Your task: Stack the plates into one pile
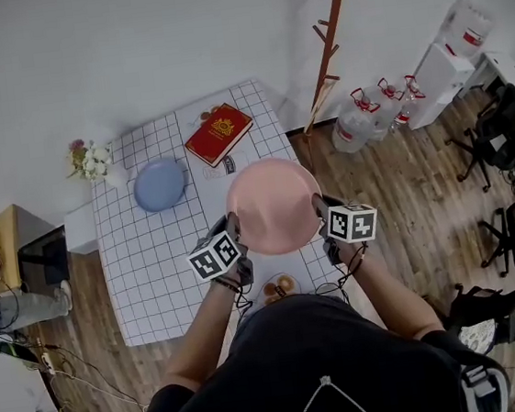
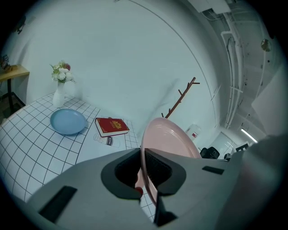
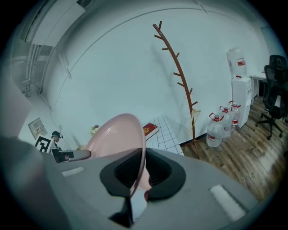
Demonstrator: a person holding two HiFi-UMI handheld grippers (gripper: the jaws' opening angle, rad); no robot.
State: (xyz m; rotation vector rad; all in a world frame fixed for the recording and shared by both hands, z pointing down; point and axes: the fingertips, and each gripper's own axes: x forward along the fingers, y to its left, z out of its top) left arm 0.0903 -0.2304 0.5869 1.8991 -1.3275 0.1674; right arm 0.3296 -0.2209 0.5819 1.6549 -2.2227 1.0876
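A pink plate (image 1: 273,204) hangs in the air above the table's near right part, held by both grippers. My left gripper (image 1: 233,224) is shut on its left rim, and my right gripper (image 1: 317,205) is shut on its right rim. In the left gripper view the pink plate (image 2: 168,139) stands edge-on between the pads of the left gripper (image 2: 144,168). In the right gripper view the pink plate (image 3: 117,137) rises from the right gripper (image 3: 140,173). A blue plate (image 1: 160,184) (image 2: 68,121) lies flat on the checked table (image 1: 145,269) at its far left.
A red book (image 1: 219,133) (image 2: 111,126) lies at the table's far side. A vase of flowers (image 1: 91,160) stands at the far left corner. A small dish (image 1: 277,288) sits near the front edge. A wooden coat stand (image 1: 327,45) and water jugs (image 1: 359,120) stand right of the table.
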